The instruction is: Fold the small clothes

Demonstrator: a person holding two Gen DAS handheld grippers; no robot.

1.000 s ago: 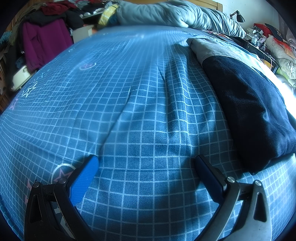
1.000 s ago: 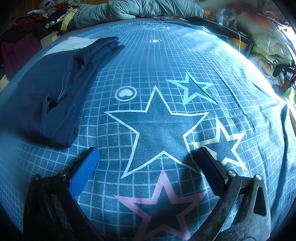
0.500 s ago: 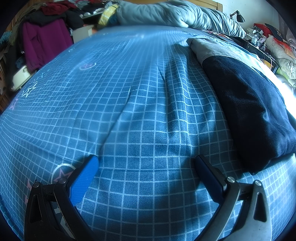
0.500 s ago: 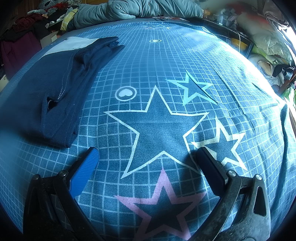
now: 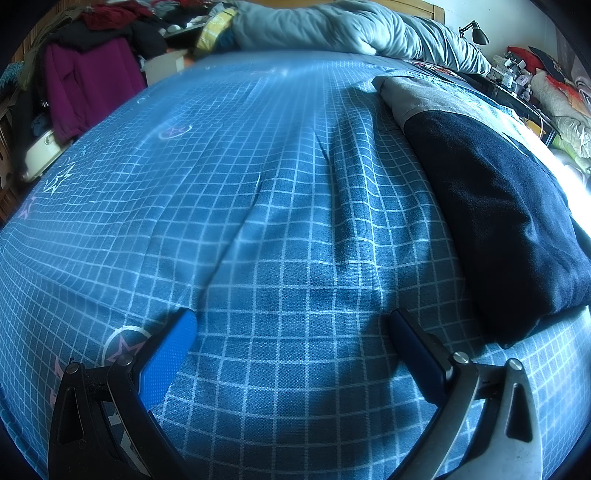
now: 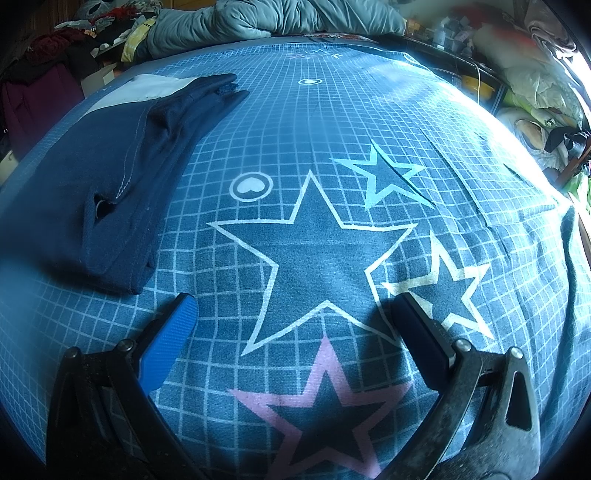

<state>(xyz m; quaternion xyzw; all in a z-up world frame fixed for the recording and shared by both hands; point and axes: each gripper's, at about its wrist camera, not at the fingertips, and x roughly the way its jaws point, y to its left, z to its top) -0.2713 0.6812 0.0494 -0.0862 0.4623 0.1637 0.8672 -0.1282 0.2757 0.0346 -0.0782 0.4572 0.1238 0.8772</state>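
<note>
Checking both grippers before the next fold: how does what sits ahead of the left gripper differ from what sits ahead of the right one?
The left gripper faces plain grid bedsheet, while the right gripper hangs over large printed stars. The navy garment lies to the left gripper's right, but to the right gripper's left. Stitching and a small hole in the garment show only from the right wrist. Both grippers are open and empty.

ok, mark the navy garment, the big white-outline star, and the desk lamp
navy garment (image 6: 92, 206): right wrist view, middle of the folded body.
big white-outline star (image 6: 314, 254): right wrist view, dark centre.
desk lamp (image 5: 479, 34): left wrist view, black shade.
</note>
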